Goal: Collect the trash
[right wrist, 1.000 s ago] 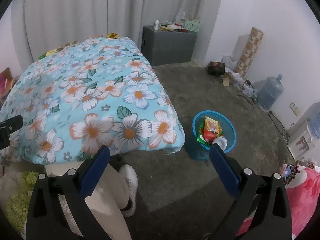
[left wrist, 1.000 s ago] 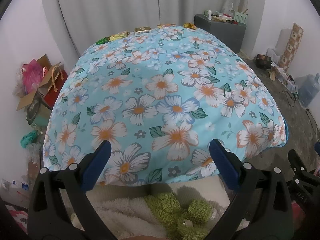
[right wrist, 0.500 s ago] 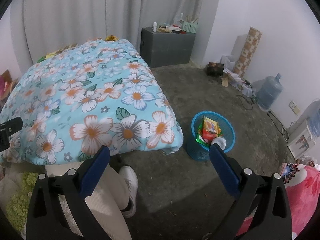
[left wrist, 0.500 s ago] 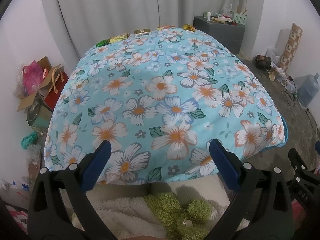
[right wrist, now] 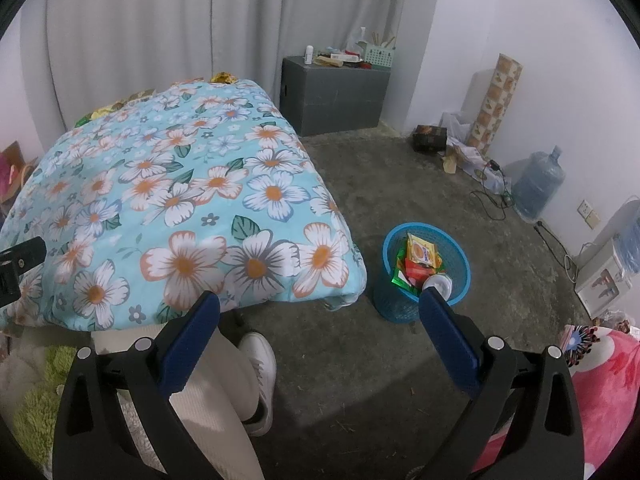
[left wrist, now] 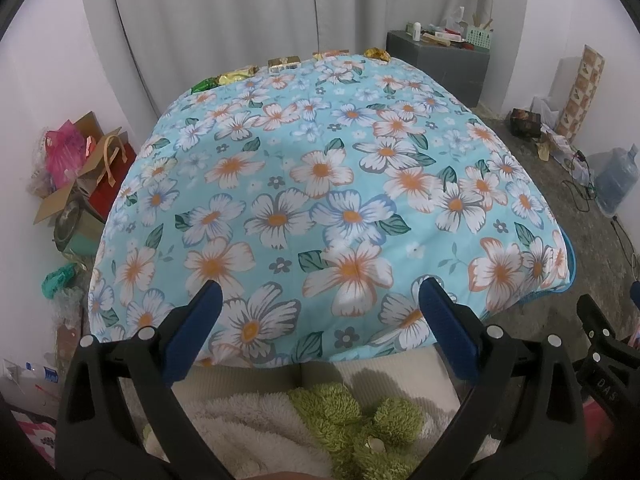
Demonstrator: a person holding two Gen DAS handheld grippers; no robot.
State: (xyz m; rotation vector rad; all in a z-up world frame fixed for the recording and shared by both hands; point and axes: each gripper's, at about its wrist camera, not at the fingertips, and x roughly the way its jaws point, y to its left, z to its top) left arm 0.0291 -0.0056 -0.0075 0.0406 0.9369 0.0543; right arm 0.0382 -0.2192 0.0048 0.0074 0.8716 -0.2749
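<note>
Little has moved since a second ago: your left gripper (left wrist: 318, 326) has eased a touch nearer the floral-covered surface (left wrist: 320, 184), and your right gripper (right wrist: 318, 332) has drifted slightly so the blue trash basket (right wrist: 460, 276) sits closer to its right finger. Both grippers stand wide apart and hold nothing.

Reading the left wrist view from left to right along the far edge, at about 12 o'clock from you, the trash still to collect lies in a row: a green wrapper (left wrist: 203, 85), a gold wrapper (left wrist: 237, 75), a small gold box (left wrist: 284, 62), an orange-topped packet (left wrist: 330, 53) and a crumpled gold wrapper (left wrist: 378, 54). All lie well apart from your left gripper, across the whole spread of cloth. I judge the job partly done: the basket already holds several bright packets (right wrist: 420, 254) and a white cup or lid (right wrist: 438, 283), yet that far row remains untouched.

Only the left wrist view shows the clutter of bags and boxes (left wrist: 80, 172) on the floor at 9 o'clock, and it shows the far row plainly. Only the right wrist view shows the basket itself, on the floor just beside the near right corner of the surface at about 2 o'clock, and your white shoe (right wrist: 260, 364) below the cloth's edge. There the far trash is only a sliver of colour.
</note>
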